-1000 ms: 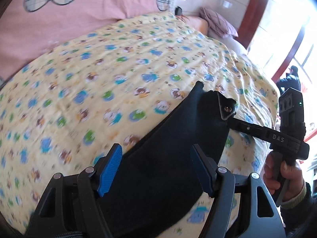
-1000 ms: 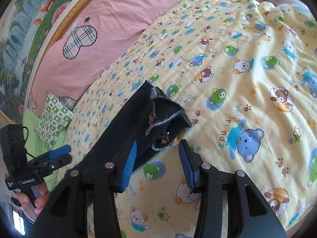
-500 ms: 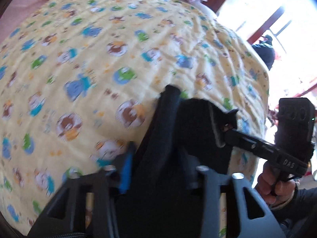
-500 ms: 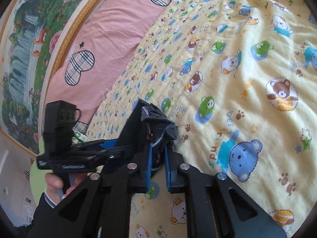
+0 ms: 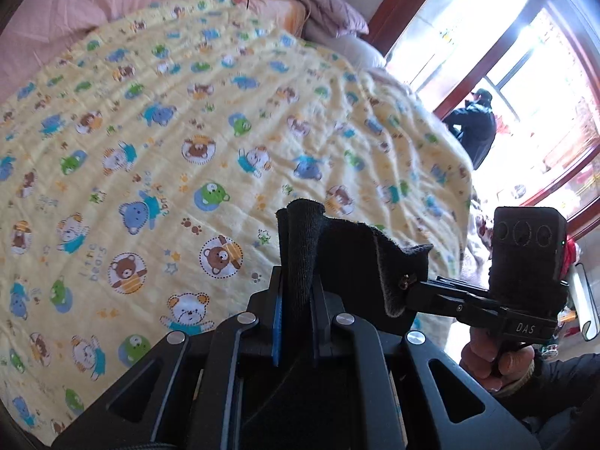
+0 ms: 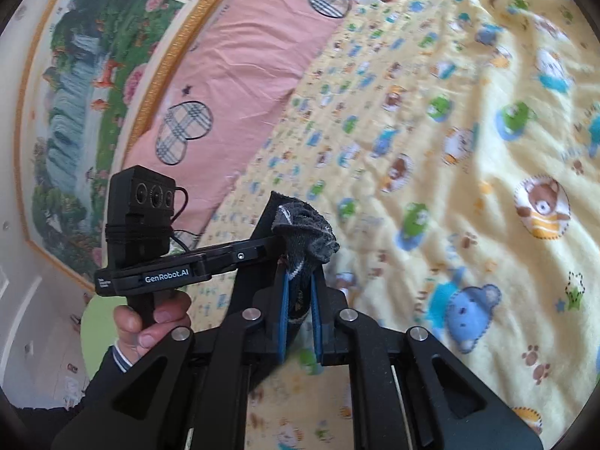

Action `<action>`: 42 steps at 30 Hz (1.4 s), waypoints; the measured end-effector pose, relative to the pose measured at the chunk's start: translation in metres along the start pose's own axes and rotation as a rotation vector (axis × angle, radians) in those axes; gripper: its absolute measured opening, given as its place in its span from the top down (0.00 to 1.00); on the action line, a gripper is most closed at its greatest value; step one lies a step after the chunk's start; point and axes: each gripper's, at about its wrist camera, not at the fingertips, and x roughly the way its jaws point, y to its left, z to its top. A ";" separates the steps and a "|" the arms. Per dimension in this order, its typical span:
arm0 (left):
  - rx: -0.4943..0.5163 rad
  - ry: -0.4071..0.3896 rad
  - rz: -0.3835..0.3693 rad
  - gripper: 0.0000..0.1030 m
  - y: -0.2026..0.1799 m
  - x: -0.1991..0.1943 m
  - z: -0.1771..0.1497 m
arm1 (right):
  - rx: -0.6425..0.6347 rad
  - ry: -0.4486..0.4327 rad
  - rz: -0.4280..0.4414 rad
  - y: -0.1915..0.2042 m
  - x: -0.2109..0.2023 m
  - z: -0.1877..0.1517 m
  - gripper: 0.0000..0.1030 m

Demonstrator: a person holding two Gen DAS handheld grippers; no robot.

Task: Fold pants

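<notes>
A: left wrist view?
B: left gripper (image 5: 296, 300) clamped on a bunched edge of the pants (image 5: 348, 262); black cloth sticks up from between the blue pads toward 12 and spreads to 3; pants held up off the quilt (image 5: 187, 131), which fills 9 through 1.
A: other gripper visible there?
B: yes, right gripper (image 5: 407, 285) comes in from 3; its tips bite a corner of the pants; hand (image 5: 495, 360) on its grip at 4; window (image 5: 525, 93) at 2, pink pillow (image 5: 56, 11) at 11.
A: right wrist view?
B: right gripper (image 6: 299, 292) pinched on pants (image 6: 307, 232); grey inner side and a white stitch line show above the pads at 12; gap narrow, cloth fills it.
A: left one in frame?
B: left gripper (image 6: 277, 242) reaches in from 9; tips touch the same edge of cloth; jaw gap hidden by the cloth from here; hand (image 6: 150, 322) at 8; painting (image 6: 93, 93) at 10, pillow (image 6: 232, 67) at 11, quilt (image 6: 468, 150) from 1 to 5.
</notes>
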 end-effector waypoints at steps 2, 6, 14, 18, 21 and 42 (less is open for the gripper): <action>0.004 -0.041 0.000 0.91 -0.005 -0.020 -0.005 | -0.029 0.000 0.046 0.013 -0.003 0.002 0.89; 0.001 -0.112 0.010 0.91 -0.010 -0.054 -0.017 | -0.080 0.008 0.145 0.042 -0.010 0.002 0.89; -0.072 -0.230 0.027 0.90 -0.002 -0.108 -0.066 | -0.101 0.063 0.284 0.081 0.000 -0.012 0.89; -0.138 -0.272 0.034 0.90 0.012 -0.121 -0.096 | -0.133 0.122 0.327 0.103 0.018 -0.028 0.89; -0.183 -0.292 0.045 0.90 0.023 -0.129 -0.121 | -0.152 0.180 0.341 0.113 0.037 -0.044 0.89; -0.445 -0.337 0.054 0.90 0.093 -0.115 -0.241 | -0.286 0.471 0.237 0.133 0.124 -0.123 0.89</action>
